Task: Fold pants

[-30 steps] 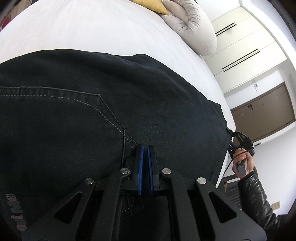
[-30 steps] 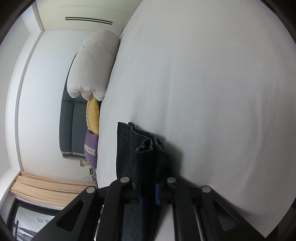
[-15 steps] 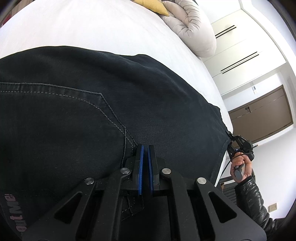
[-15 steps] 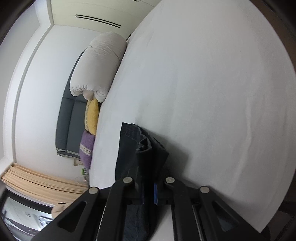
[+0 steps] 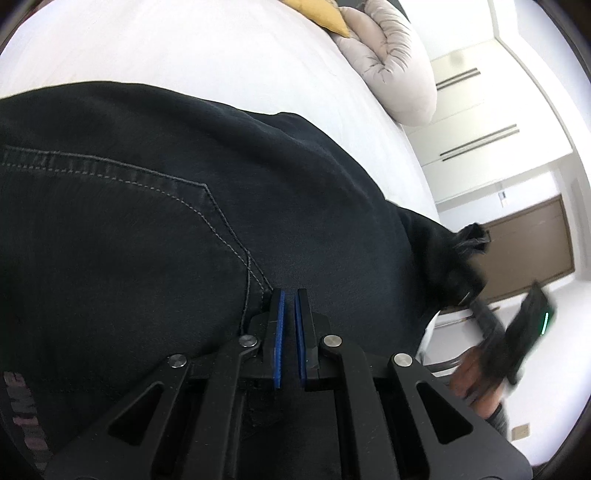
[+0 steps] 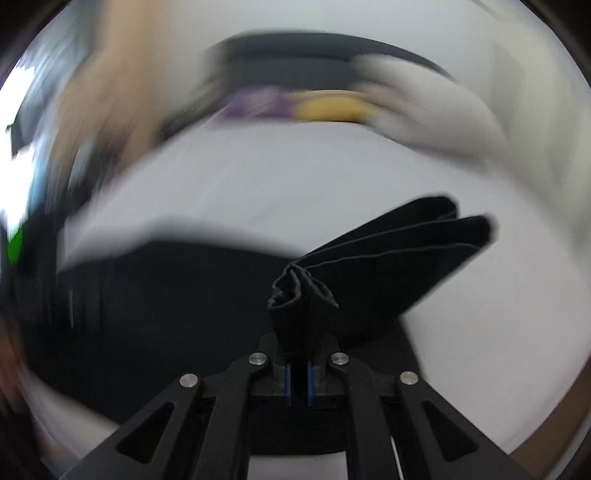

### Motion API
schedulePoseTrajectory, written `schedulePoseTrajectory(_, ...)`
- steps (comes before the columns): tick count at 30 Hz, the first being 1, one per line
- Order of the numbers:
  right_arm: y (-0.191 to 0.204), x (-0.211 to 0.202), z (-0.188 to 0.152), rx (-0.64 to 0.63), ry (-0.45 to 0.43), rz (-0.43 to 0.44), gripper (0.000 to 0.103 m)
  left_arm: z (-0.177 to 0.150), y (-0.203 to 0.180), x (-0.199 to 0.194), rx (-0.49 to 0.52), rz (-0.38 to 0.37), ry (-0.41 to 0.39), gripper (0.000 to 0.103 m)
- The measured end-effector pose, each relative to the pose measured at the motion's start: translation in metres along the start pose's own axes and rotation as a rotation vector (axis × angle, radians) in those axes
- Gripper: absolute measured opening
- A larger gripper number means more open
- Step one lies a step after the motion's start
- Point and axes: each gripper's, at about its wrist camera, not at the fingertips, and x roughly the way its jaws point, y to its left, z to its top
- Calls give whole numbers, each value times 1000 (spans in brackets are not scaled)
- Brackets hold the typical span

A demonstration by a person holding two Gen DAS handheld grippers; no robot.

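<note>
Black pants (image 5: 184, 221) lie spread over the white bed (image 5: 184, 48) and fill most of the left wrist view. My left gripper (image 5: 289, 295) is shut, its blue pads (image 5: 279, 332) almost touching, tips down at the back-pocket seam; no cloth shows between them. At the right edge my blurred right gripper (image 5: 467, 291), in a person's hand (image 5: 476, 376), holds the leg hem (image 5: 469, 243) off the sheet. In the right wrist view the right gripper (image 6: 299, 343) is shut on a bunched fold of hem (image 6: 303, 302), and the leg (image 6: 406, 251) trails right above the sheet.
A rolled pale duvet (image 5: 391, 62) and a yellow pillow (image 5: 317, 14) lie at the head of the bed. White wardrobe doors (image 5: 480, 110) and a brown door (image 5: 532, 243) stand beyond the bed's right edge. The right wrist view is motion-blurred, with yellow (image 6: 328, 107) and purple (image 6: 255, 105) pillows far off.
The right gripper has swung round and lifted the leg hem off the bed's edge toward the pants' body. Its view has turned sharply. The left gripper stays at the pocket seam.
</note>
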Motion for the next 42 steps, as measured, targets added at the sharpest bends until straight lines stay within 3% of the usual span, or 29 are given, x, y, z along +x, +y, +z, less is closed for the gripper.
schedulePoseTrajectory(2,53,14,-8,-155,38,10,6,1,-2,-3,-17,-19,1,17)
schedulePoseTrajectory(3,66,20,-12,-182,50,11,6,1,-5,-4,-20,-37,4,29)
schedulePoseTrajectory(4,77,25,-15,-211,59,1,6,0,-8,-5,-20,-54,2,51)
schedulePoseTrajectory(7,100,30,-23,-301,54,-72,6,2,-19,-11,-20,-108,-23,85)
schedulePoseTrajectory(10,102,26,-23,-319,44,-110,6,7,-28,-5,-54,-179,-2,93)
schedulePoseTrajectory(16,123,10,-14,-399,-18,-200,6,22,-37,21,-121,-242,70,93)
schedulePoseTrajectory(19,131,3,-10,-414,-43,-204,6,32,-38,34,-143,-211,106,93)
schedulePoseTrajectory(23,145,-9,-7,-449,-77,-197,6,44,-40,45,-146,-234,150,91)
schedulePoseTrajectory(24,151,-10,-6,-463,-83,-194,6,47,-40,46,-135,-234,158,88)
schedulePoseTrajectory(26,162,-13,-7,-496,-95,-179,6,51,-39,48,-122,-232,168,64)
schedulePoseTrajectory(27,168,-15,-6,-508,-101,-169,6,53,-38,48,-117,-216,176,41)
schedulePoseTrajectory(28,172,-17,-7,-520,-108,-159,6,55,-35,46,-112,-193,176,27)
schedulePoseTrajectory(31,187,-19,-7,-558,-116,-137,6,60,-27,37,-96,-157,154,12)
schedulePoseTrajectory(42,204,-9,-5,-600,-71,-85,6,59,-23,24,-14,-38,119,9)
